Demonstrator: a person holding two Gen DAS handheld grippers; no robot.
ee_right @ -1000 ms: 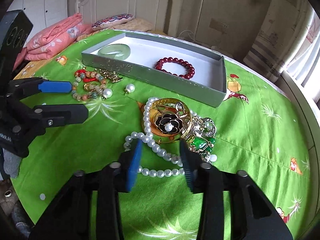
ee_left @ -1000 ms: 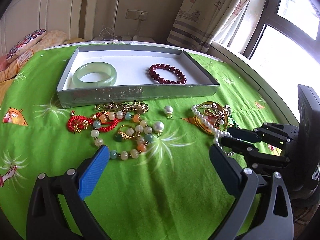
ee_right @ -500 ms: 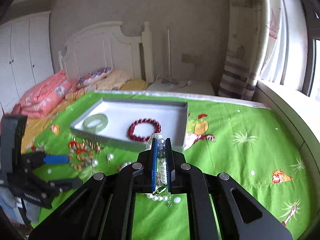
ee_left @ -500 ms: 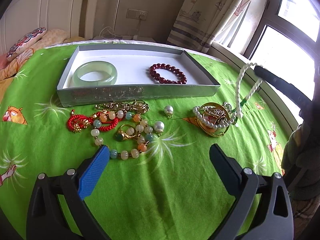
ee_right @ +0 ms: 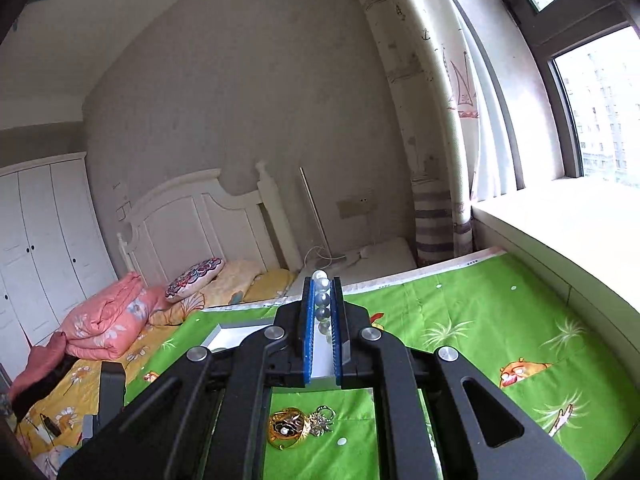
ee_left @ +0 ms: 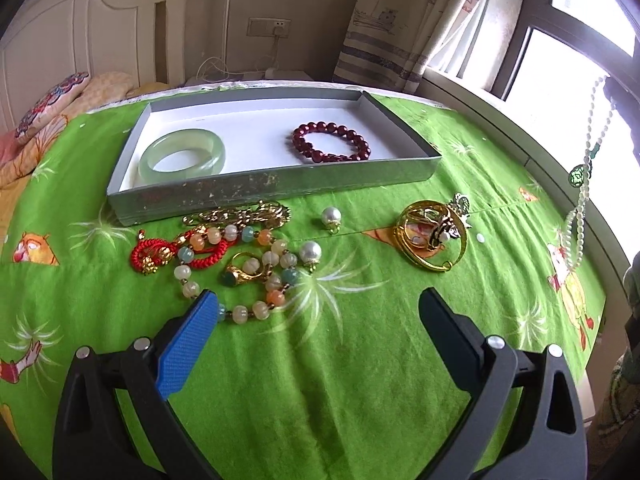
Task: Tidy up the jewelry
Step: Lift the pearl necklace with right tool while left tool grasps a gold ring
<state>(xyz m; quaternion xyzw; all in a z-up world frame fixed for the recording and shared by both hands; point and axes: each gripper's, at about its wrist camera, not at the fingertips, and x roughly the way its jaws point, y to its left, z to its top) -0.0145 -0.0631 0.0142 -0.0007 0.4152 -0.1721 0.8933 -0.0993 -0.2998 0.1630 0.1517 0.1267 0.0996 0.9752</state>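
My right gripper is shut on a white pearl necklace. It holds the necklace high above the green cloth. In the left wrist view the necklace hangs at the far right with a green pendant on it. My left gripper is open and empty, low over the cloth in front of the loose jewelry. A grey tray at the back holds a jade bangle and a dark red bead bracelet. A gold brooch lies on the cloth, also seen below my right gripper.
On the cloth lie a pastel bead bracelet, a red cord bracelet, a gold chain, a gold ring and a pearl drop. A window sill runs along the right. Pillows lie at the left.
My right gripper closed on the pearl necklace beside the brooch and lifted it high off the cloth. The brooch stays on the cloth. My left gripper has not moved.
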